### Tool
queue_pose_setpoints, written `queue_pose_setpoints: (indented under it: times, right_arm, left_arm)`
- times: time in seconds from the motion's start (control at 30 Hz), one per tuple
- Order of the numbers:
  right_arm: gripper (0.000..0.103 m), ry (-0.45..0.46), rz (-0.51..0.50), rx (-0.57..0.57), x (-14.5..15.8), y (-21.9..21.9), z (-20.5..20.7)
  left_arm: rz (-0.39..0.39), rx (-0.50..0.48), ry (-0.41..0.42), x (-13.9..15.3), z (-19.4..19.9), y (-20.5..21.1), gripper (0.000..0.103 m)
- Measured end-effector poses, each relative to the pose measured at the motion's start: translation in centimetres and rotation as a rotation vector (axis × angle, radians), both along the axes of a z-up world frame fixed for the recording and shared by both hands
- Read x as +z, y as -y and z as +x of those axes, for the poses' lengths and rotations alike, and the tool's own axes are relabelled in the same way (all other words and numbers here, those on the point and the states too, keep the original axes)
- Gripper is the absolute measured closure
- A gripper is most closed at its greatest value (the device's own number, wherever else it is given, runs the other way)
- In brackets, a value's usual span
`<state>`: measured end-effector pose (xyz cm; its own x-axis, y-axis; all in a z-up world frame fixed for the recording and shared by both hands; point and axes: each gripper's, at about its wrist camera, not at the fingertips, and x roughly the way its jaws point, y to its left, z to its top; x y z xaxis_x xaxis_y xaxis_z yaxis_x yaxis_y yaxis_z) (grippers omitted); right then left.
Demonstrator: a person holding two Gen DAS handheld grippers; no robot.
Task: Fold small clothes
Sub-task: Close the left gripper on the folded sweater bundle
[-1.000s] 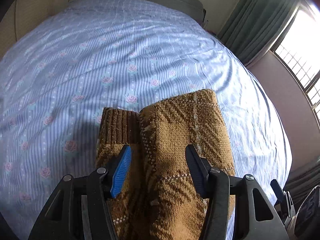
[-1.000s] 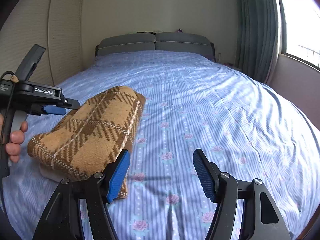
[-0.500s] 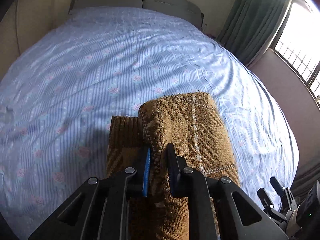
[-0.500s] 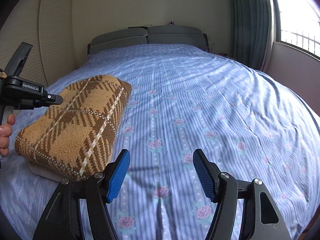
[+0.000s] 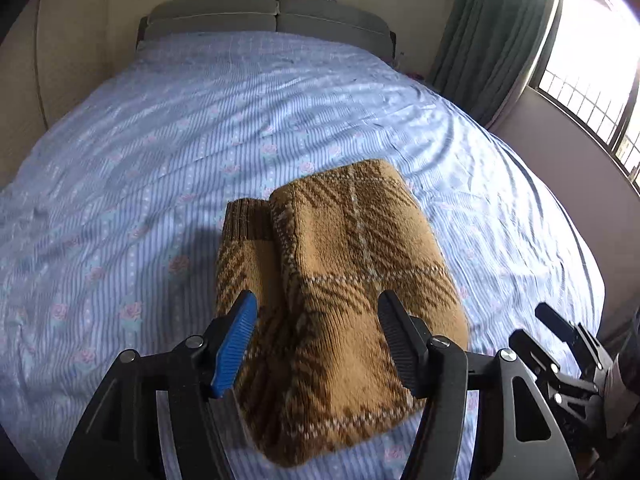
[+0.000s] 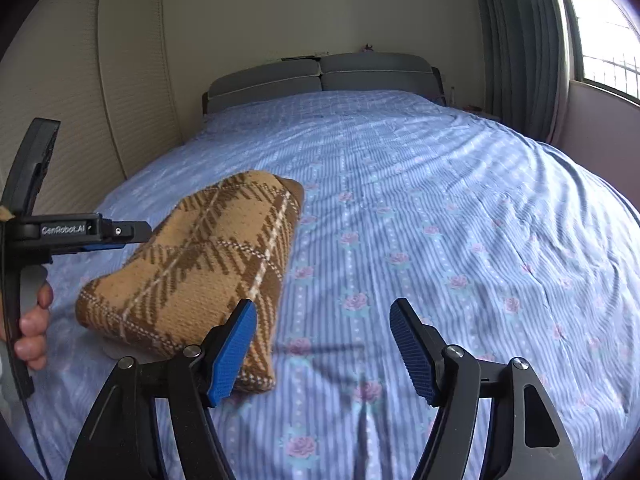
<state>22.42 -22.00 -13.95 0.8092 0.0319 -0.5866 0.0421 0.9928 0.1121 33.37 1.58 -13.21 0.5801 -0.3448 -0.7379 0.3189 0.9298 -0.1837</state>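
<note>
A folded tan and brown plaid knit sweater point(image 5: 344, 280) lies on the blue flowered bedsheet point(image 5: 160, 168), its ribbed cuff point(image 5: 246, 220) showing at the left. My left gripper point(image 5: 316, 312) hovers over the near end of the sweater; its jaws are opening and the pads do not press the knit. In the right wrist view the sweater point(image 6: 208, 272) lies to the left. My right gripper point(image 6: 324, 320) stands over bare sheet just right of it, its jaws opening, nothing between them. The left gripper point(image 6: 120, 236) shows there beside the sweater, held by a hand point(image 6: 34, 328).
A grey padded headboard point(image 6: 320, 76) closes the far end of the bed. Green curtains point(image 5: 492, 40) and a bright window point(image 5: 592, 60) are on the right. A pale wardrobe point(image 6: 100, 100) stands along the left wall. The right gripper's body point(image 5: 568, 368) shows at the lower right.
My left gripper pinched the sweater's inner fold half a second ago, then let go and drew back with its jaws spread. The right gripper's jaws widened slightly and it stayed in place.
</note>
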Motion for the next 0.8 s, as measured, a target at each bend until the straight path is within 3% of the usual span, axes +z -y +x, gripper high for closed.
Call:
queue_pose_setpoints:
  times: [0.13,0.3,0.47,0.57,0.67,0.73,0.8]
  right_arm:
    - [0.029,-0.036,-0.002,0.041,-0.6,-1.5,1.4]
    - [0.029,-0.113,0.046,0.052,-2.6,-1.7,3.4]
    - [0.02,-0.168,-0.013,0.06,-4.2,-2.3,4.1]
    - [0.02,-0.183,-0.021,0.082,-3.8,-2.3,4.1]
    - [0.019,-0.174,0.061,0.129,-2.1,-0.9,4.8]
    - [0.017,-0.181,0.127,0.153,-1.0,0.1,6.0]
    - [0.013,-0.21,0.205,0.173,-0.5,1.1,7.7]
  left_arm:
    - [0.055,0.04,-0.006,-1.4,-1.8,-0.9,0.041]
    - [0.031,0.096,-0.044,-3.9,-2.1,-2.4,0.037]
    - [0.028,0.109,-0.026,-6.0,-2.5,-2.5,0.032]
    - [-0.041,0.137,-0.047,-5.3,-2.7,-3.2,0.032]
    - [-0.112,0.17,-0.076,-4.1,-2.9,-4.3,0.024]
    - [-0.198,0.203,-0.109,-3.7,-2.9,-5.3,0.012]
    - [-0.305,0.224,-0.174,-4.0,-2.5,-6.3,0.012]
